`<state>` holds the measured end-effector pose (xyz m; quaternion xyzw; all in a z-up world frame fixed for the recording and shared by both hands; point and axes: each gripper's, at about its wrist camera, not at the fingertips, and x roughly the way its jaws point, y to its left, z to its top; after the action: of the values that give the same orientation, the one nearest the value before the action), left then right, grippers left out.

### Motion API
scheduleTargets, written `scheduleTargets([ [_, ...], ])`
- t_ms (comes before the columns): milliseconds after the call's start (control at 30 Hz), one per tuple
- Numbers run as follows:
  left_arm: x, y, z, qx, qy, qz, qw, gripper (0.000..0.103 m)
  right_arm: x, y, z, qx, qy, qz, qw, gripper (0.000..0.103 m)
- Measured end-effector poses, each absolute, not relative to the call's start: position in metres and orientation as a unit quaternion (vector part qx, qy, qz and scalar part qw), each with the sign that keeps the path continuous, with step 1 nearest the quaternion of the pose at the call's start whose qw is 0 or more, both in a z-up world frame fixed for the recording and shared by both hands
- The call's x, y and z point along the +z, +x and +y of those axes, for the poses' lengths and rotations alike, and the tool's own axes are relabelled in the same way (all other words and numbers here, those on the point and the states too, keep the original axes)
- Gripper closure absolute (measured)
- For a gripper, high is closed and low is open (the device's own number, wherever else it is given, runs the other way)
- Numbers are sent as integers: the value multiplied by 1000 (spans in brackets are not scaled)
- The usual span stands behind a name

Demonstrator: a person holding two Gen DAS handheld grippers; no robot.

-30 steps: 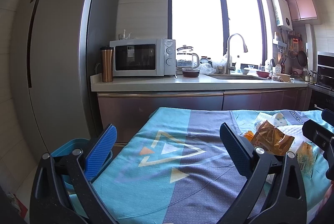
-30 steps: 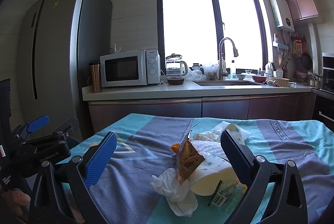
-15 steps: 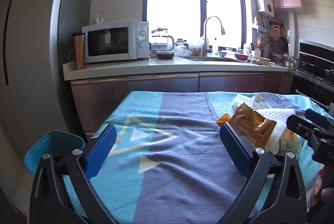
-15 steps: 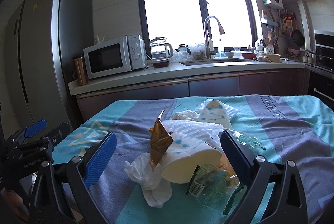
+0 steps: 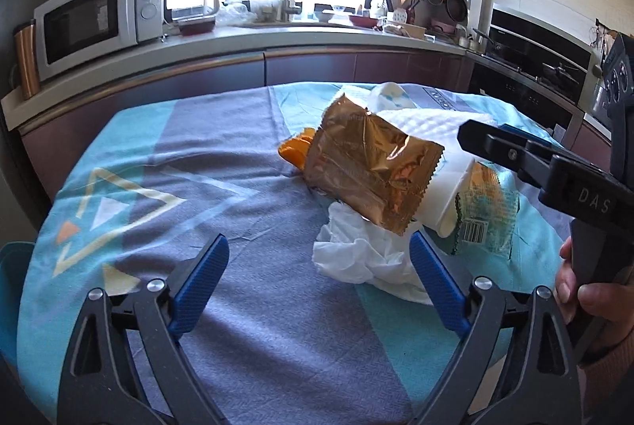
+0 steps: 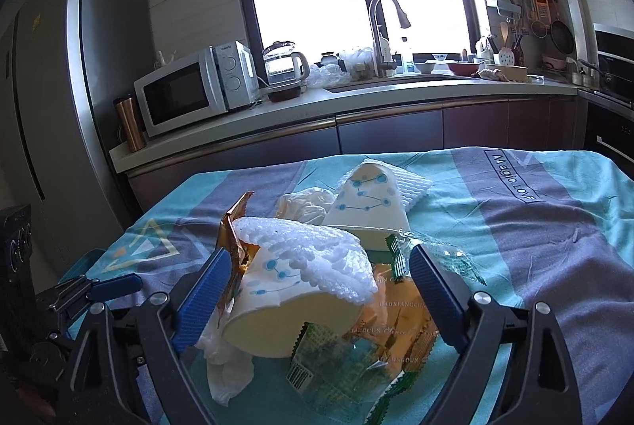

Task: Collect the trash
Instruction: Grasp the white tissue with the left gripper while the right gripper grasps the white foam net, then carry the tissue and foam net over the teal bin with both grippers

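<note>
A heap of trash lies on the blue patterned tablecloth (image 5: pixel 222 163): a gold foil wrapper (image 5: pixel 368 167), a crumpled white tissue (image 5: pixel 356 254), a tipped paper cup (image 6: pixel 285 310) under white foam netting (image 6: pixel 313 250), a second cup (image 6: pixel 368 203), a green barcoded wrapper (image 6: pixel 329 361) and an orange wrapper (image 6: pixel 400 318). My left gripper (image 5: pixel 317 278) is open and closing, with the tissue's near edge just inside its right finger. My right gripper (image 6: pixel 319 286) is open and closing around the tipped cup, its pads not pressing on it. One of its fingers (image 5: pixel 499 151) hangs over the cup.
A blue bin (image 5: pixel 12 266) shows at the table's left edge. Behind the table runs a kitchen counter (image 6: pixel 356 100) with a microwave (image 6: pixel 194 92), kettle and sink. A fridge (image 6: pixel 99 68) stands at the left and an oven (image 5: pixel 535 68) at the right. A person's hand (image 5: pixel 586 302) holds the right gripper.
Both grippers dropped and tilted down toward the trash heap. The left one swung right, bringing the tissue and gold wrapper ahead of it. The right one now straddles the tipped cup.
</note>
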<state>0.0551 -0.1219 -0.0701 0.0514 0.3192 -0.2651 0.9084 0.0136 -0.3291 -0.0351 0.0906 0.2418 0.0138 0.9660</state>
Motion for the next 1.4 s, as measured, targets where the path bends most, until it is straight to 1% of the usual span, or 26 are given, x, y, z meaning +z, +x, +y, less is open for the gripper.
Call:
scheduleTargets([
  [33,-73,58,-123,-269,48,328,904,22,-36,17,-330,17,90,246,965,22],
  [67,-75,61,-125,-273,45,337,900,25,-36,20,-331,21,89,249,964,24],
  [100,-78,64,-126,-277,43,346,895,32,-36,22,-332,24,87,251,964,27],
  [133,-81,69,-128,-282,41,354,891,39,-36,24,-333,28,84,253,963,35],
  [167,-84,71,-129,-287,37,361,886,41,-36,25,-333,34,83,256,963,41],
  [200,-87,74,-129,-292,32,368,883,48,-36,27,-334,40,83,259,961,51],
  [233,-90,76,-130,-297,27,374,878,59,-36,27,-334,47,84,261,961,60],
  [267,-93,78,-130,-301,23,379,875,65,-36,27,-333,52,84,262,960,64],
  [300,-95,79,-130,-305,19,384,871,76,-36,27,-333,57,84,263,959,71],
  [333,-97,80,-131,-309,17,387,868,83,-35,27,-334,59,85,263,959,77],
  [367,-97,80,-130,-309,15,388,868,85,-34,26,-334,61,85,262,959,80],
  [433,-96,78,-127,-311,13,385,869,95,-32,25,-334,62,85,259,960,84],
  [533,-89,75,-120,-315,6,378,871,99,-27,21,-336,62,88,251,962,86],
  [667,-77,67,-106,-315,-1,364,877,100,-15,16,-337,57,83,237,966,86],
  [1067,-40,48,-39,-282,-32,318,905,100,15,-1,-345,17,81,199,976,86],
  [1200,-30,40,-14,-265,-38,302,915,100,27,-7,-338,45,93,188,977,86],
  [1400,-18,34,39,-212,-54,282,934,101,35,2,-287,129,76,192,970,86],
])
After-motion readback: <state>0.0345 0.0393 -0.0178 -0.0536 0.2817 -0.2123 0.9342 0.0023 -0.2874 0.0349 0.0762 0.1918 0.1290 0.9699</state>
